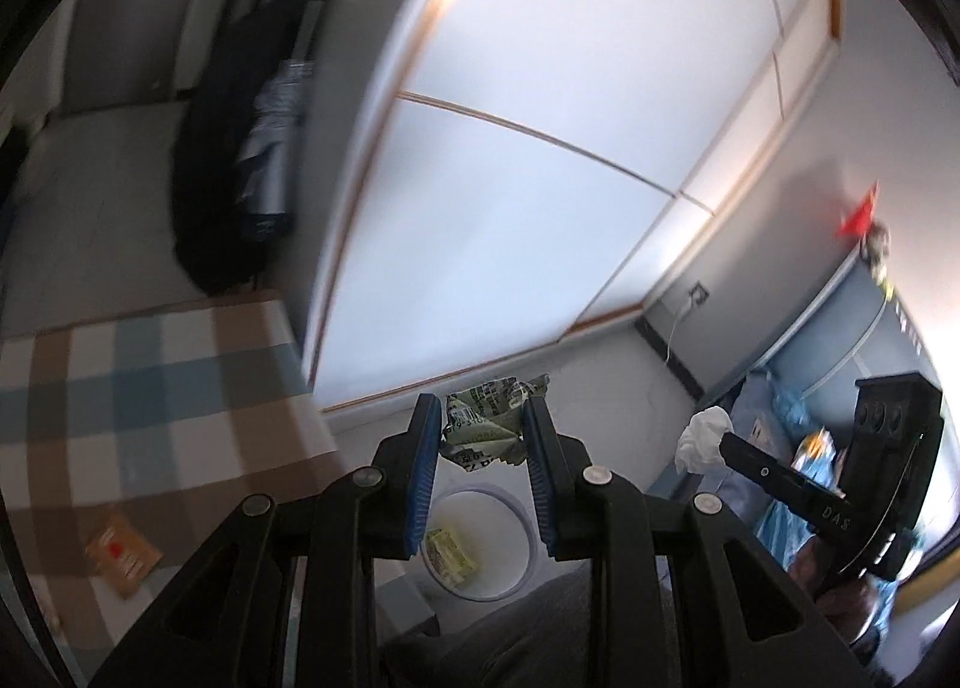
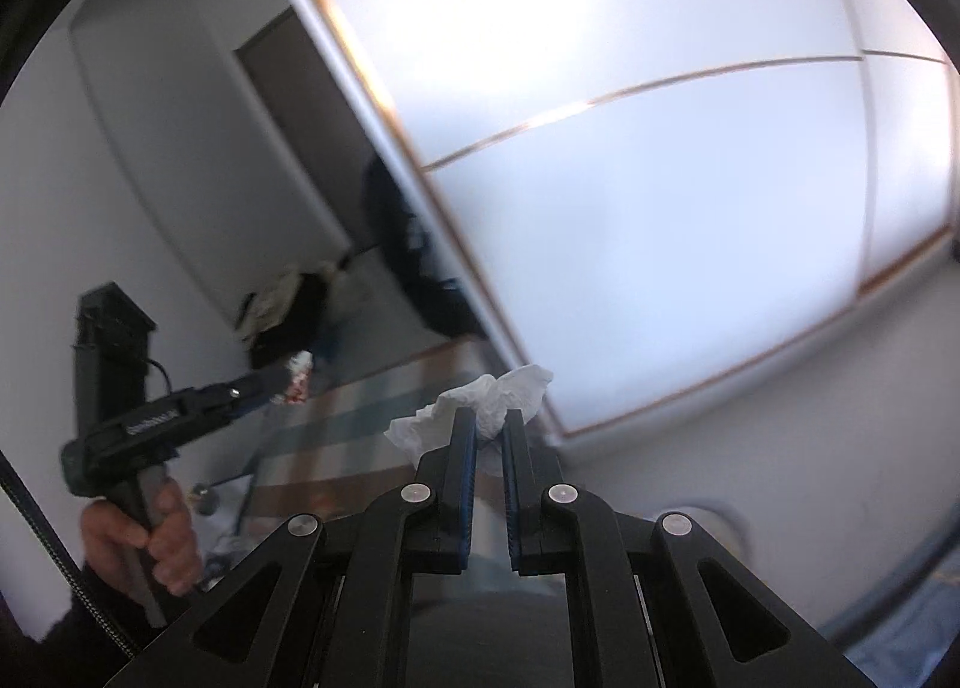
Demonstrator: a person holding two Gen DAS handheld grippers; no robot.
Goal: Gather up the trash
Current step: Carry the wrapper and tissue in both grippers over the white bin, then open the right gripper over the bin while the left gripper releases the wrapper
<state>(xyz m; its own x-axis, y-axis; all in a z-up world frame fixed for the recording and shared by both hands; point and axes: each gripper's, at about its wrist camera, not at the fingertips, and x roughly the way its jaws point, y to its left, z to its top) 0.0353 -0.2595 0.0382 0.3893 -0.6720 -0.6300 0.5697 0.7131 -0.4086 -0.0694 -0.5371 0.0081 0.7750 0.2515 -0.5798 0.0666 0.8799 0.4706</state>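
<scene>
My left gripper (image 1: 483, 421) is shut on a crumpled green printed wrapper (image 1: 489, 424), held in the air above a white round bin (image 1: 480, 544) that has a yellow scrap (image 1: 450, 553) inside. In the right wrist view my right gripper (image 2: 492, 418) is shut on a crumpled white tissue (image 2: 498, 391). The left wrist view also catches the right gripper (image 1: 723, 442) at the right, the tissue (image 1: 702, 436) at its tip. In the right wrist view a hand (image 2: 153, 538) holds the left gripper (image 2: 288, 376) at the left, with the wrapper (image 2: 298, 379) at its tip.
A checked rug (image 1: 150, 400) covers the floor at left, with an orange packet (image 1: 123, 553) lying on it. White sliding doors (image 1: 510, 178) fill the middle. A dark bag (image 1: 240, 147) leans by the door. A blue plastic bag (image 1: 792, 448) sits by a cabinet at right.
</scene>
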